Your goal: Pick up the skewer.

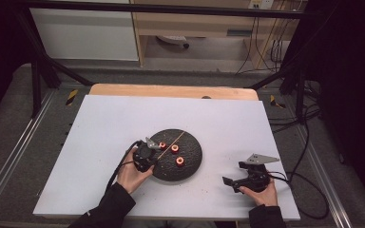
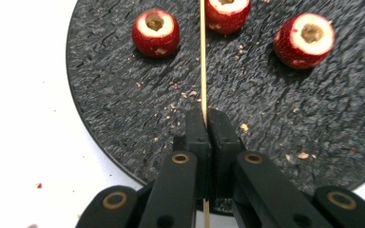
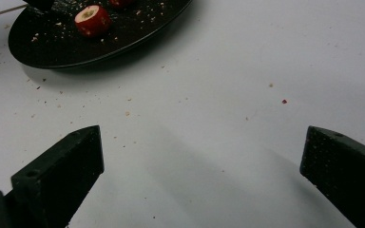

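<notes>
A round black slate plate (image 1: pixel 192 161) lies on the white table and carries three cored red fruit pieces (image 1: pixel 175 148). My left gripper (image 2: pixel 208 118) sits over the plate's near-left edge, shut on a thin wooden skewer (image 2: pixel 202 52) that runs forward across the plate between two of the fruit pieces (image 2: pixel 155 32). In the high view the left gripper (image 1: pixel 148 151) and the skewer (image 1: pixel 173 139) show slanting up to the right. My right gripper (image 1: pixel 235 175) rests near the table's front right, open, with nothing between its black fingers (image 3: pixel 66 164). The plate (image 3: pixel 43 47) is far ahead of it.
Crumbs are scattered on the plate (image 2: pixel 123 95) and on the white table top (image 1: pixel 123 123). A wooden edge (image 1: pixel 171 90) runs along the table's far side. Cables (image 1: pixel 309 180) trail off the right. A black frame and shelving stand behind.
</notes>
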{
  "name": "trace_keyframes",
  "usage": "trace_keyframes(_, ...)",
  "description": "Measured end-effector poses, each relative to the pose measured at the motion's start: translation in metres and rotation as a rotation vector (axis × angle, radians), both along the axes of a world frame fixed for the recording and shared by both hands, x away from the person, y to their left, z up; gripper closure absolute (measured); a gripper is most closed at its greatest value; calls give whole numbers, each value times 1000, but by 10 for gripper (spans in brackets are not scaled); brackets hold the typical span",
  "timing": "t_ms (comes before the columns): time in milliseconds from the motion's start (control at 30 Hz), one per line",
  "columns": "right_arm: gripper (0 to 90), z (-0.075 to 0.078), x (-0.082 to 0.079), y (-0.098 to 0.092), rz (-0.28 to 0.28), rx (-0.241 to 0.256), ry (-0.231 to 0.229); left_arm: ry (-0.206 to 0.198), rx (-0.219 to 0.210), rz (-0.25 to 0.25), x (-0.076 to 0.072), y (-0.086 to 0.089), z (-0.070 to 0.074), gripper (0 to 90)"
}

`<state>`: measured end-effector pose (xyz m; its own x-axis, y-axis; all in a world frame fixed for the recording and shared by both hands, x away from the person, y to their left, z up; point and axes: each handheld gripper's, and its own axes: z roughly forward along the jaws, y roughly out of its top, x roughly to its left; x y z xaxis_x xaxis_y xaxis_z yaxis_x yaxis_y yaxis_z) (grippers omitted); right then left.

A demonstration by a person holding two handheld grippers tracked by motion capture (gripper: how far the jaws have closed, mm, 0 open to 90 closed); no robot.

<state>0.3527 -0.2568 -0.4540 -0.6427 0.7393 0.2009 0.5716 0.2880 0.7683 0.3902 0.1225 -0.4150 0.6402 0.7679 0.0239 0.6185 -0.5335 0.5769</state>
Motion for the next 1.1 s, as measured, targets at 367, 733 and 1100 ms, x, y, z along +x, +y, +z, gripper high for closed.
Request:
trace_keyframes(367,14,-1,0,1,-5,-6,5,-37,-137,-27,-13,25,10,880)
trace_keyframes(733,14,0,1,0,-17,-7,5,-116,-213,-63,-32,55,9,880)
trace_keyframes(1100,14,0,1,2,-17,-17,9,-155,-299,-60,-49,88,-5,879)
